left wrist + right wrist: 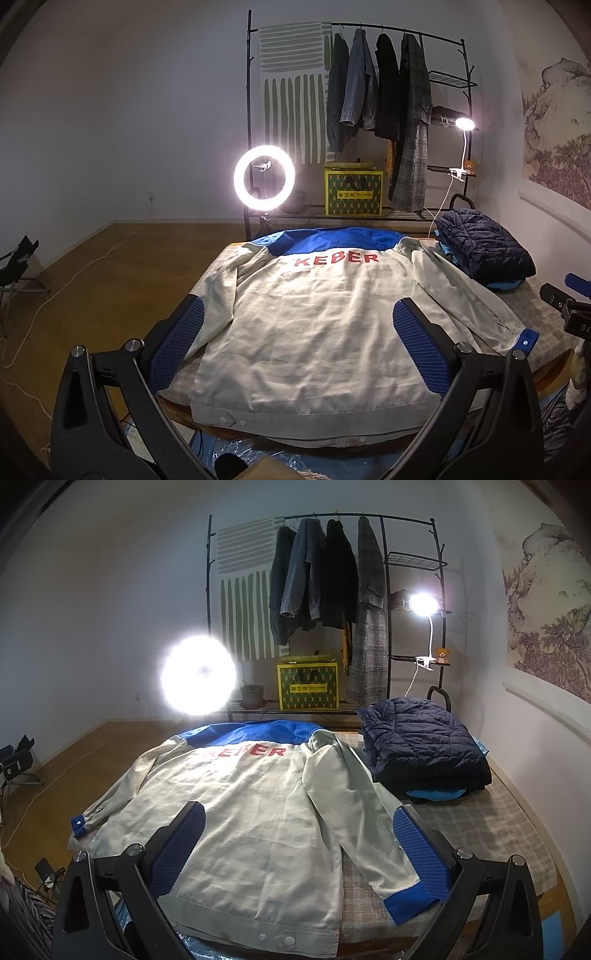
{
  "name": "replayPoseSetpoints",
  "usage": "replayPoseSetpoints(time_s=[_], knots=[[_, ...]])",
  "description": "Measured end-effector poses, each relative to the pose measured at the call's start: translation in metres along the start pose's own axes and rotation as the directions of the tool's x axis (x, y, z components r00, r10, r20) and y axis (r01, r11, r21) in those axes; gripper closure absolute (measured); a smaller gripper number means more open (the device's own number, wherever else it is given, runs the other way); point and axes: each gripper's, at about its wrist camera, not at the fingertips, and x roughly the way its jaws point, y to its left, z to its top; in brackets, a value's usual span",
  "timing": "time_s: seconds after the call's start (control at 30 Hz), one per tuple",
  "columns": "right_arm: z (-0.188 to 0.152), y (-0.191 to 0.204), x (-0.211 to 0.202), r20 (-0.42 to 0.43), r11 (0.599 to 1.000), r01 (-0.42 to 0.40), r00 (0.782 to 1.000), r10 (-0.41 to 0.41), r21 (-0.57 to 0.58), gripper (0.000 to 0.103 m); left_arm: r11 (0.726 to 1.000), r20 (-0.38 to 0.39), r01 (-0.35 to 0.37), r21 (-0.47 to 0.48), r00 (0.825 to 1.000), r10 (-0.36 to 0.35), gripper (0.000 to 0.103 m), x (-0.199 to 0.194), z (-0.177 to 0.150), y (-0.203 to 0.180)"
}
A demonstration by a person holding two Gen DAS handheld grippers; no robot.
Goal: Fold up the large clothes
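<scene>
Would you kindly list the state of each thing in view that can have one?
Left gripper: open, empty.
Right gripper: open, empty.
Work jacket: spread flat, back up, unfolded.
Navy puffer jacket: folded, stacked on other folded clothes.
Ring light: on.
Clip lamp: on.

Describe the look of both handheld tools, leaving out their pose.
Left tool and right tool match: black angular frames with triangular cutouts, round silver bolts at the joints, and two fingers faced with blue grid-textured pads. No cables or sleeves show.
</scene>
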Motion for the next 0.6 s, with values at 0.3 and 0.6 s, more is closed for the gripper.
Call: replayPoseSetpoints(time_s=[0.3,0.6], knots=[[0.0002,0.0026,-0.0019,-0.002,1.000,-0.006,1.000,0.006,0.003,0.000,1.000,0.003,0.000,0.001,1.000,0.000,0.000,-0.0007,-0.0006,-0.0003],[0.0006,0.0044,0.0009,-0.007,1.000,-0.011,1.000,0.011,0.009,0.000,1.000,0.003,0.000,0.004,1.000,0.000,0.000,-0.0024,0.0001,0.0001]])
